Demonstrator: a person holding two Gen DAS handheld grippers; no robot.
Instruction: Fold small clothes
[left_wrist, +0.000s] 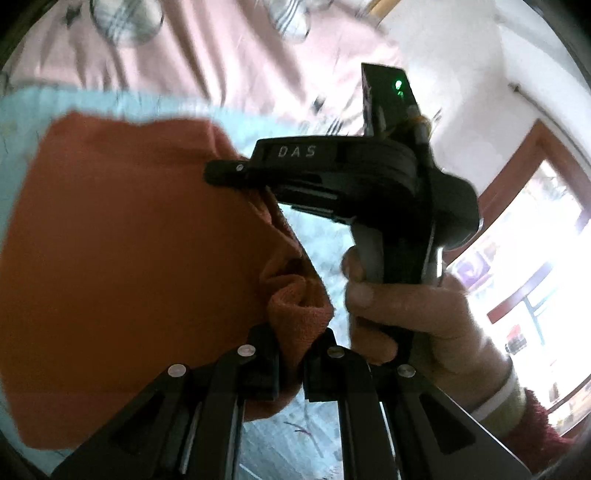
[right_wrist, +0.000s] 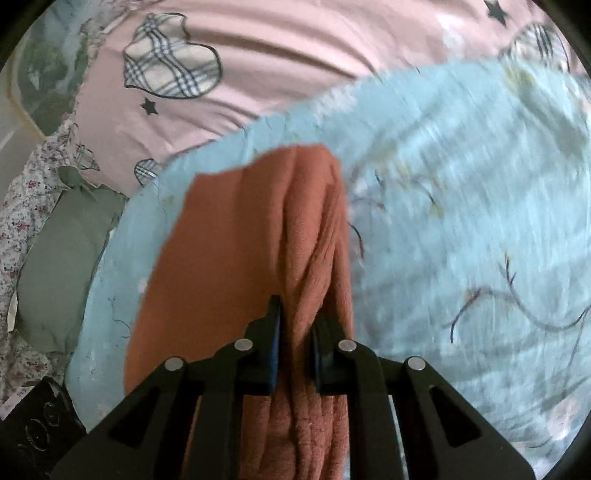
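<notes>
A bed fills the background, spread with a pale blue sheet (right_wrist: 461, 206) printed with thin branch lines; beyond the blue sheet lies a pink cover (right_wrist: 295, 55) with plaid hearts and small black stars, and to the sheet's left sit a grey-green cushion (right_wrist: 62, 266) and a floral cloth (right_wrist: 26, 206). A bright window with a reddish-brown frame (left_wrist: 524, 147) shows past the bed in my left view. Over the blue sheet I hold a rust-orange cloth (right_wrist: 221, 251), a small terry garment, lifted and hanging in soft vertical folds. My left gripper (left_wrist: 290, 363) has its fingers pressed nearly together, pinching a bunched corner of the orange cloth between the pads. My right gripper (right_wrist: 295, 354) is likewise narrowed onto a gathered ridge of the same cloth, which runs up between its fingers. In my left view, my right hand (left_wrist: 399, 314) wraps the black handle of the other tongs, whose tip touches the cloth's upper edge.
</notes>
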